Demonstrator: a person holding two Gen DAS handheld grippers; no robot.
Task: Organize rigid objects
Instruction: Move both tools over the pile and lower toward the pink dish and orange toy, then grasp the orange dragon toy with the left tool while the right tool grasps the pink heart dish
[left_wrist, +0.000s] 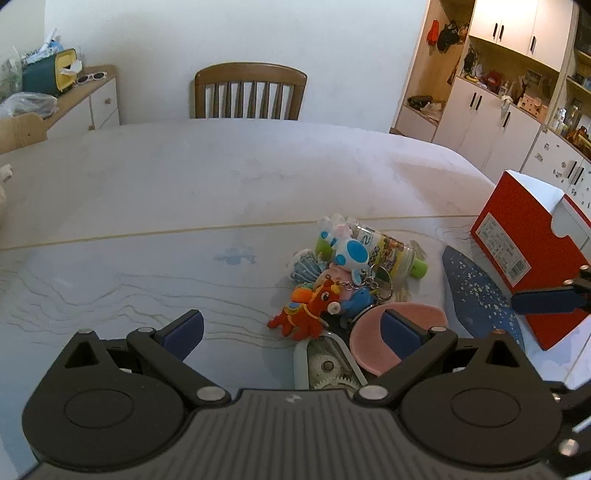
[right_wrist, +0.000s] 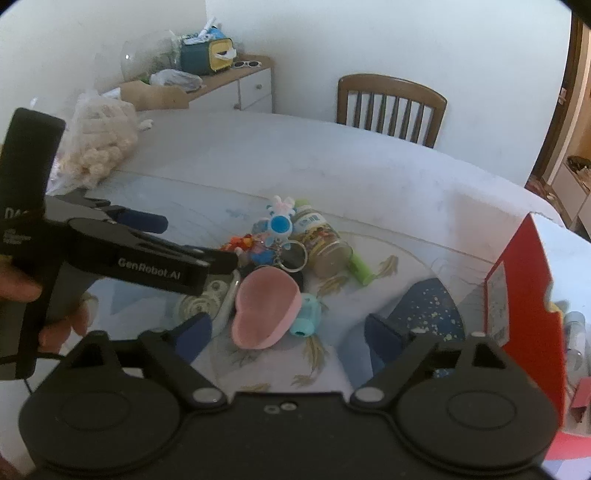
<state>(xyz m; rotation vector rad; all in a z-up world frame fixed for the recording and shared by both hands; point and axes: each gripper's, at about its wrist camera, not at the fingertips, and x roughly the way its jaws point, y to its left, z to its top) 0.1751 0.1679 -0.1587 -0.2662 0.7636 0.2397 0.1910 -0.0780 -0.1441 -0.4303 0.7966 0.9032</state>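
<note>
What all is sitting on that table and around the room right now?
Toy pile: one heap; orange horse, blue-white bunny, keyrings; table centre.
Jar: one, clear with printed label, lying behind the pile.
Pink dish: one, front of pile.
Red box: one, red and white, table's right side.
Blue speckled item: one, beside the box.
Chair: one, brown wood, far side.
Sideboard: one, white, cluttered, by the wall.
Cupboards: white, right wall.
Left gripper: black, jaws open.
Right gripper: black, jaws open.
</note>
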